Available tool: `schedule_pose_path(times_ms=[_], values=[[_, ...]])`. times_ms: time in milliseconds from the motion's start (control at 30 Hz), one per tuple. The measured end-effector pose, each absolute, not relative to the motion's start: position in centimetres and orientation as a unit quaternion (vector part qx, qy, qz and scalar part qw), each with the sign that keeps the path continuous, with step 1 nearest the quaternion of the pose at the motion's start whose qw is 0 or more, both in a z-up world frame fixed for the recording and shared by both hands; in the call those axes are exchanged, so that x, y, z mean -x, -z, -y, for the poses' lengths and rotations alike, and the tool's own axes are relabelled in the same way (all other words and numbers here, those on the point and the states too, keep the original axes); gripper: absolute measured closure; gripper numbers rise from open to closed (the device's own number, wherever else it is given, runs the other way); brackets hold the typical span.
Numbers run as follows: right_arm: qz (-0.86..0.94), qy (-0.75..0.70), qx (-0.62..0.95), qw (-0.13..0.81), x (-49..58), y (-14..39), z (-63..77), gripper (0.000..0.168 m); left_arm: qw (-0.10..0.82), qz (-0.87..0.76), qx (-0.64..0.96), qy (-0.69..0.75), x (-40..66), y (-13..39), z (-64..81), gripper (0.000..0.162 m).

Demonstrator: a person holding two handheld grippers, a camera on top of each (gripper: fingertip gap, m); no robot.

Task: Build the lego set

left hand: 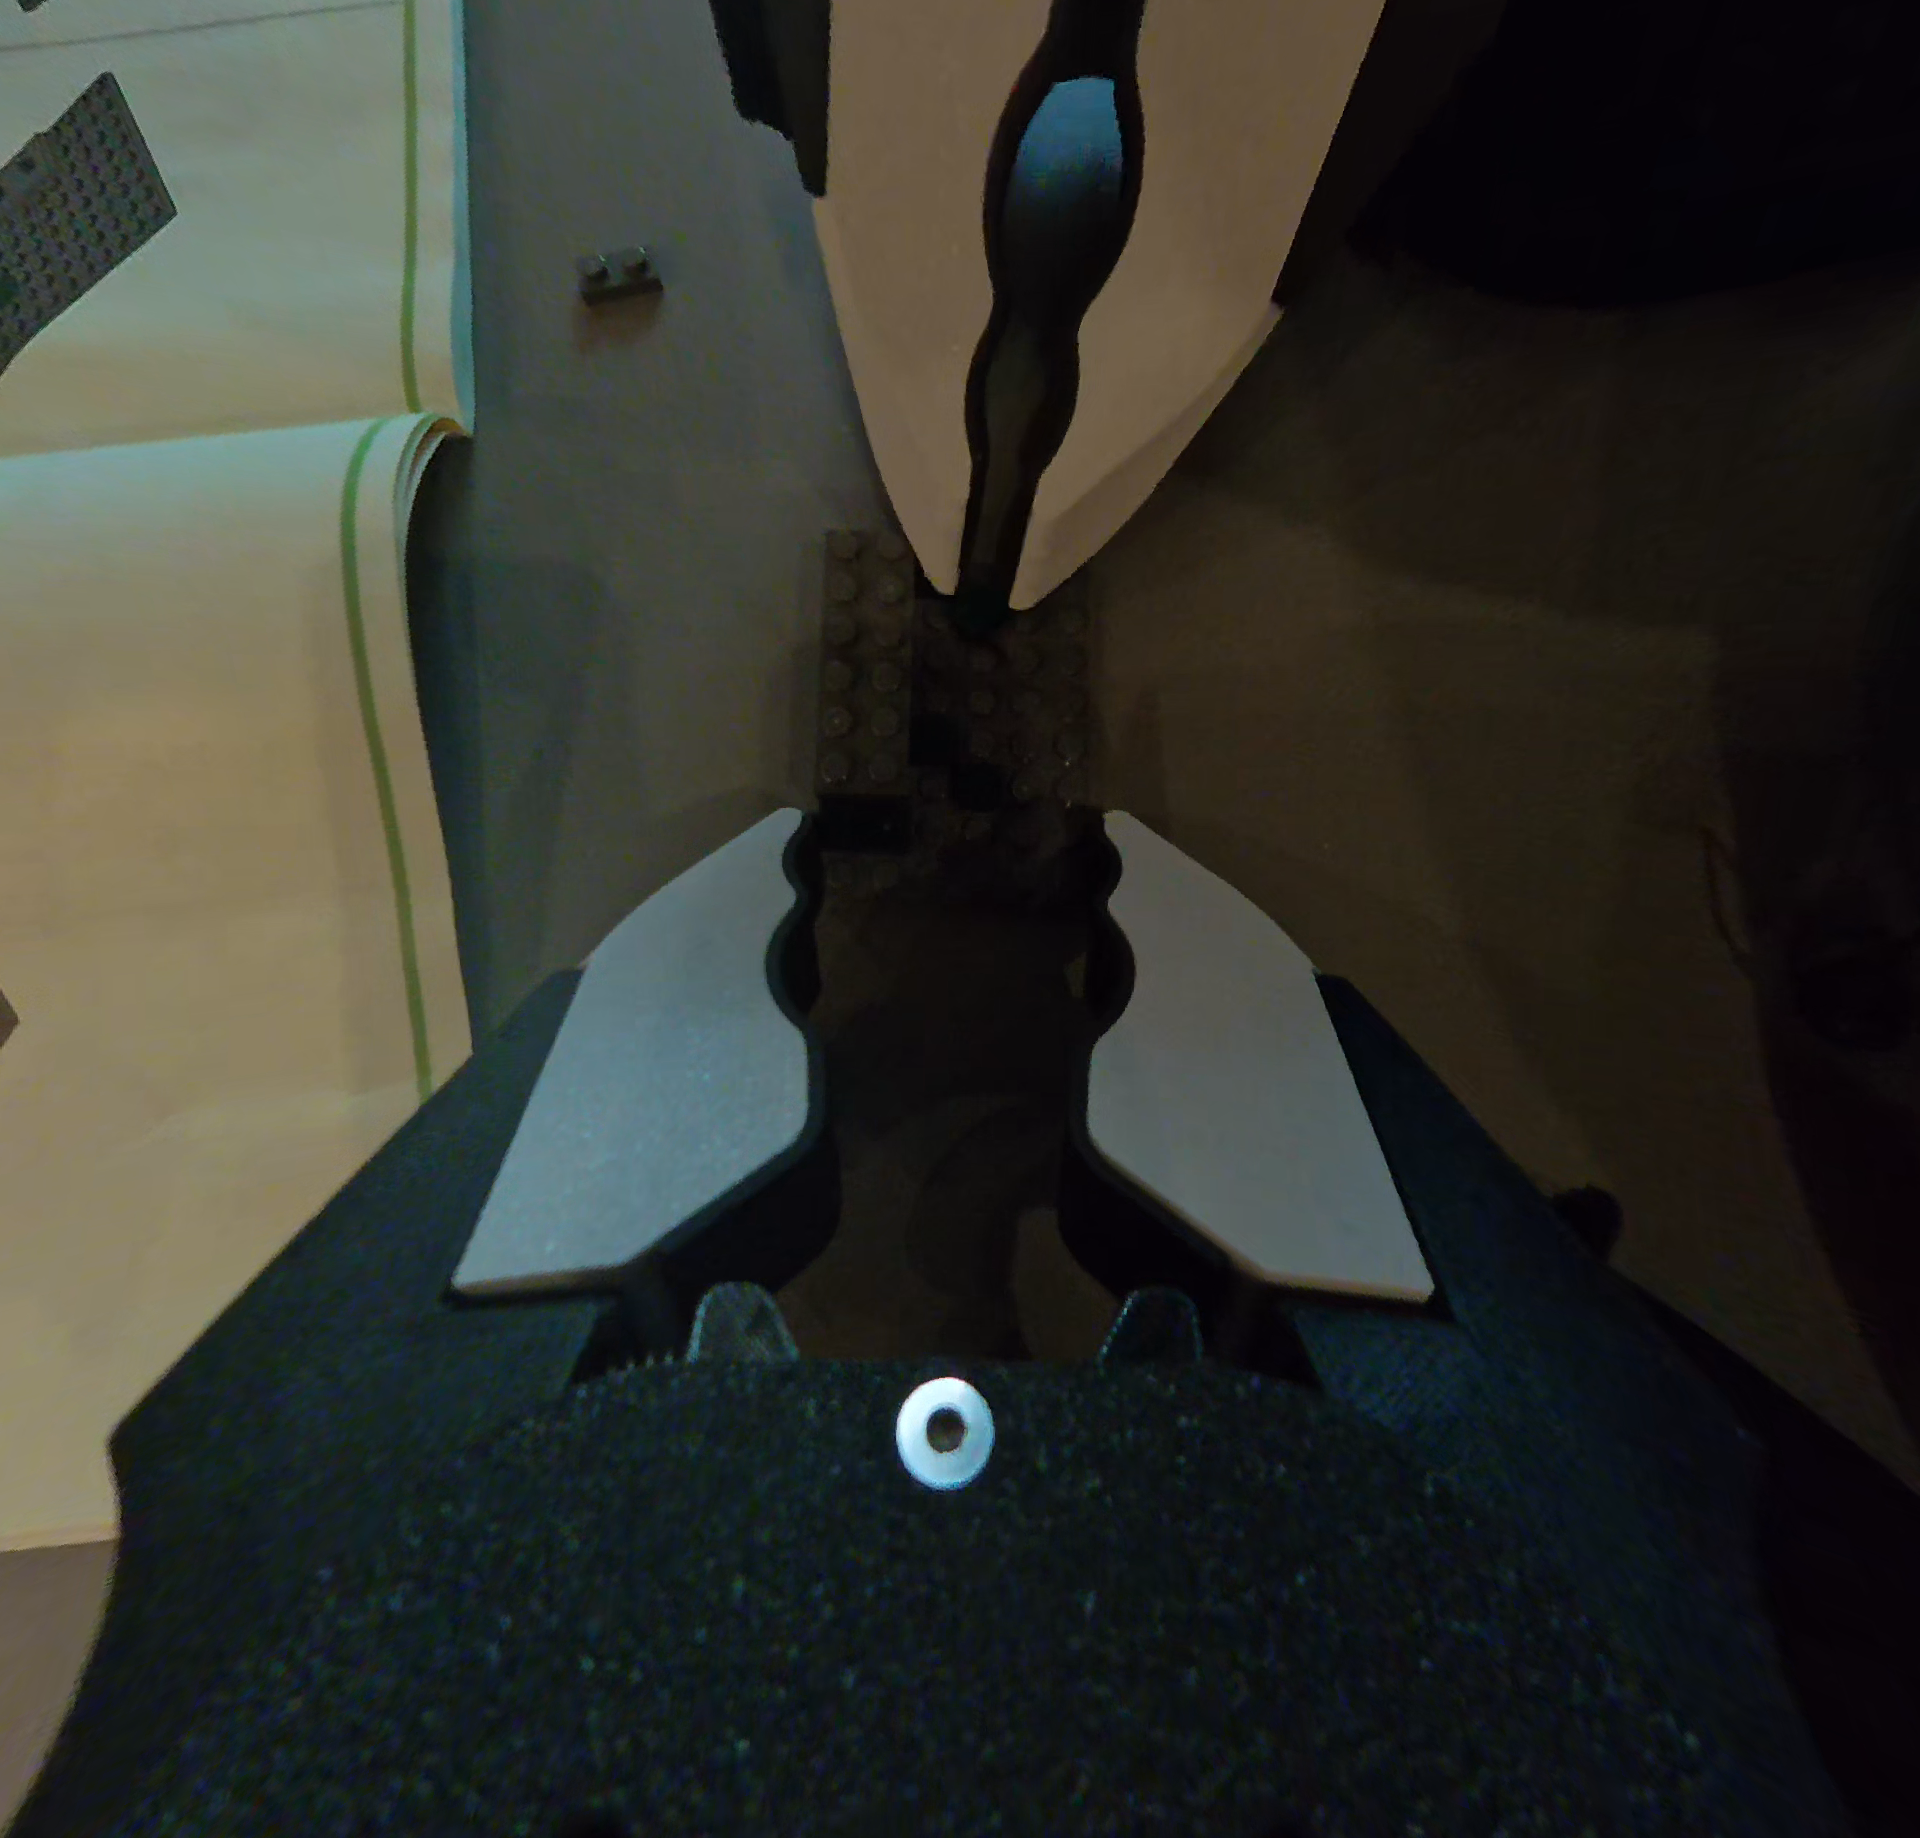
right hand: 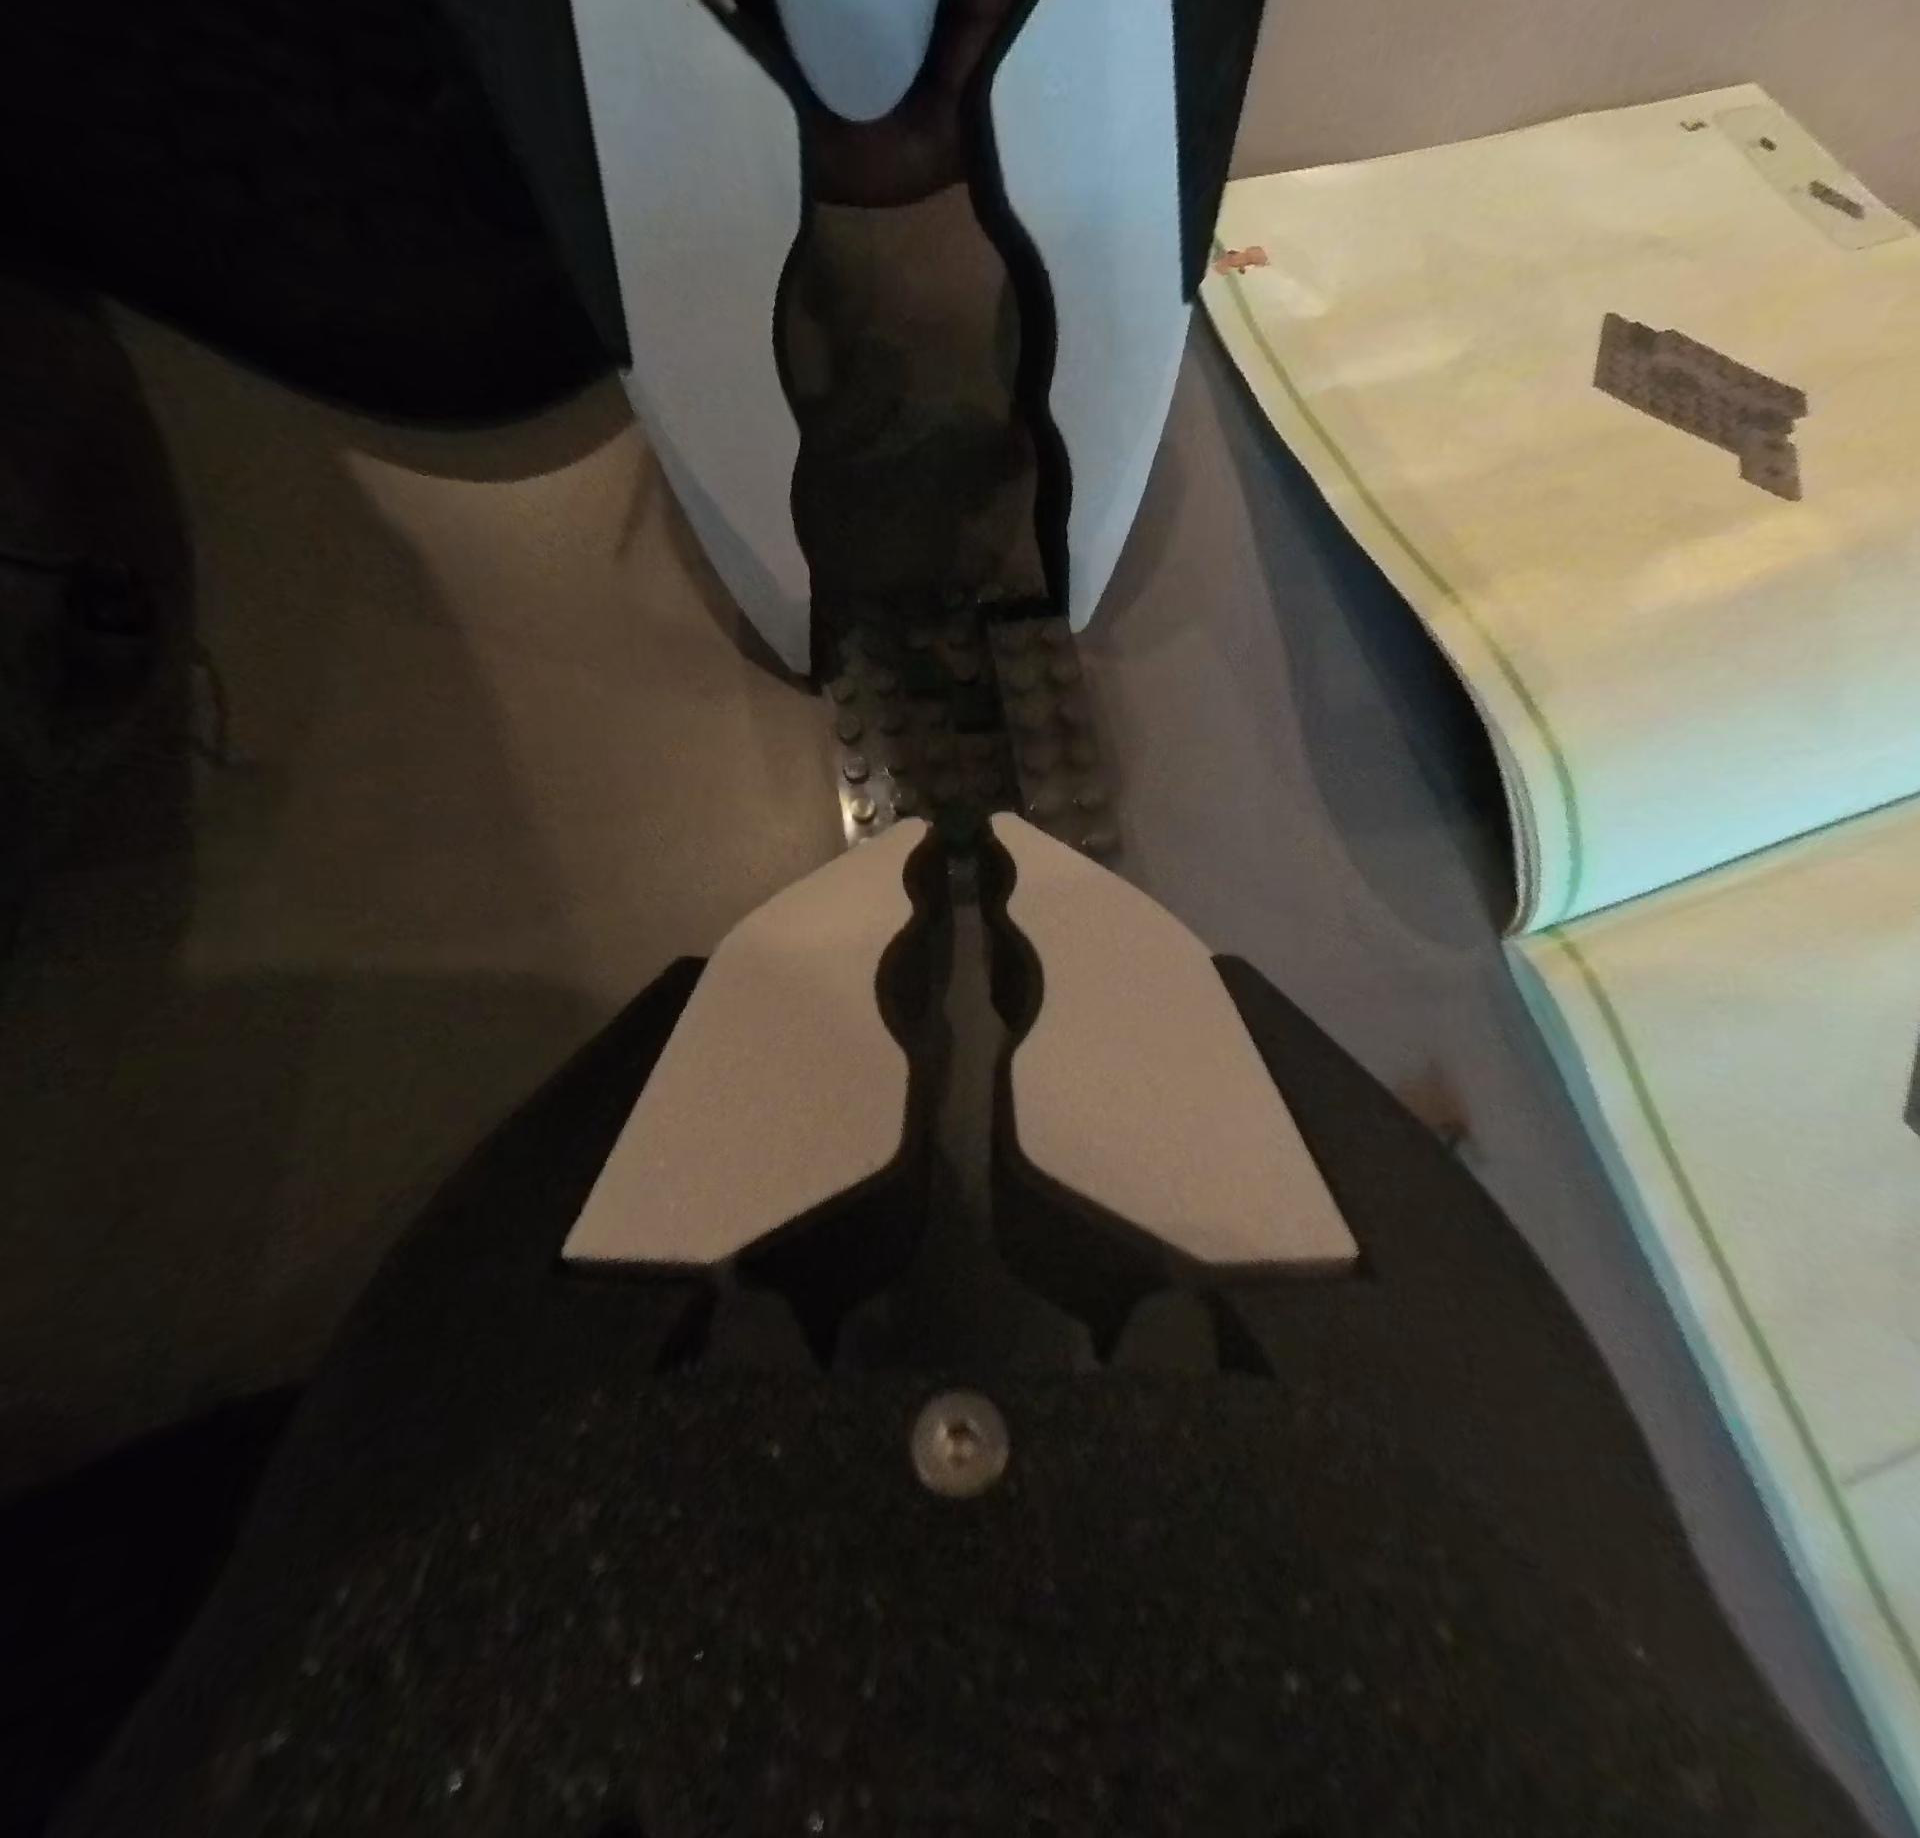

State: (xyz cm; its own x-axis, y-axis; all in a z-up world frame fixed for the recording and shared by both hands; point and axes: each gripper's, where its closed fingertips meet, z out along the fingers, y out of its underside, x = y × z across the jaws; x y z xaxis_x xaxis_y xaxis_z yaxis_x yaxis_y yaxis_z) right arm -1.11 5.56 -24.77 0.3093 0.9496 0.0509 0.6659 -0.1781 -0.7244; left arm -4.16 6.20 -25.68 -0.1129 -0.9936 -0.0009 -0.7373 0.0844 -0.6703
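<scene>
A dark grey studded Lego plate assembly (left hand: pixel 977 708) lies on the grey table, with a lighter grey plate (left hand: pixel 862 645) along its left side. My left gripper (left hand: pixel 954 827) is shut on the assembly's near end, one finger on each side. My right gripper (left hand: pixel 977 604) comes from the opposite side. Its tips are nearly together on a small dark piece (left hand: pixel 979 612), which touches the assembly's far end. In the right wrist view the assembly (right hand: pixel 935 728) lies between my right gripper (right hand: pixel 961 832) and my left gripper (right hand: pixel 945 645).
An open instruction booklet (left hand: pixel 208 697) lies left of the assembly and shows at the right in the right wrist view (right hand: pixel 1558 562). A small dark grey two-stud piece (left hand: pixel 618 276) sits loose on the table beside the booklet. The area on the other side is dark. Across from one pair of fingers to the other is roughly 4 centimetres.
</scene>
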Motion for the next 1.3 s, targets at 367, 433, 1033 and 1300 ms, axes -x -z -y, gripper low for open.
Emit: schedule_pose_path(times_ms=[367, 433, 1033, 1300], values=[[0.545, -0.200, 0.752, 0.313, 1.3, 24.9, -5.6, 0.162, 0.239, -0.697, 0.621, 0.268, 4.2, 25.7, -6.2, 0.112], [0.563, -0.195, 0.739, 0.316, 1.3, 24.9, -5.5, 0.165, 0.238, -0.697, 0.620, 0.269, 4.2, 25.7, -6.2, 0.112], [0.615, -0.187, 0.708, 0.294, 1.3, 24.6, -5.2, 0.159, 0.237, -0.699, 0.618, 0.270, 4.3, 25.7, -6.2, 0.112], [0.619, -0.174, 0.709, 0.290, 1.4, 25.0, -5.4, 0.161, 0.236, -0.702, 0.616, 0.270, 4.3, 25.7, -6.1, 0.112]])
